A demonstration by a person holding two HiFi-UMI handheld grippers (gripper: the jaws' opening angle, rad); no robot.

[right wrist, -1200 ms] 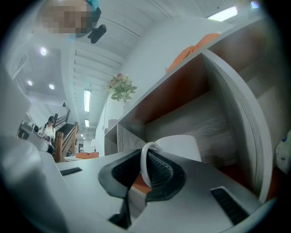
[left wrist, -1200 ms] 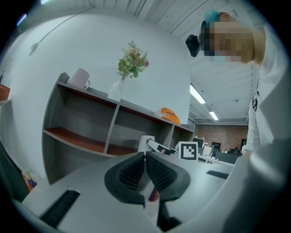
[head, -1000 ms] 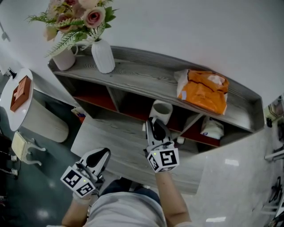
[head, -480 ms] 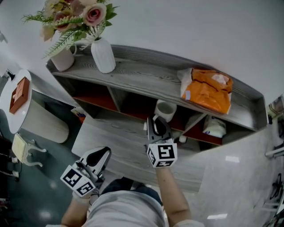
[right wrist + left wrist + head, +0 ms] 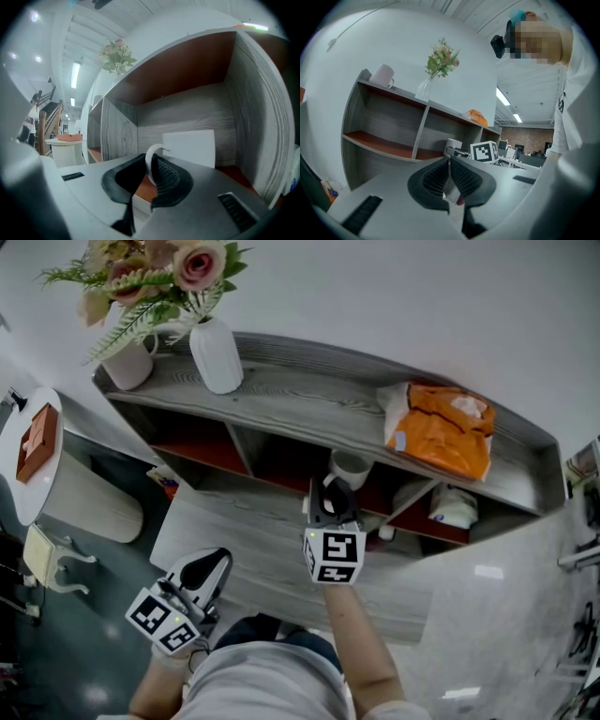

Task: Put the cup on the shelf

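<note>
Handle of cup clamped in right hand-held gripper shows only in right gripper view.

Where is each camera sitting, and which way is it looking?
Head view: on the person's head, looking steeply down at the shelf; shows the left gripper, right gripper, both arms and the chest.
Left gripper view: on the left gripper, looking along its shut jaws toward the shelf; the person's white sleeve shows at right.
Right gripper view: on the right gripper, looking into a shelf compartment; its jaws pinch the cup by the handle.
Shared: both gripper views show the cup and the flowers.
</note>
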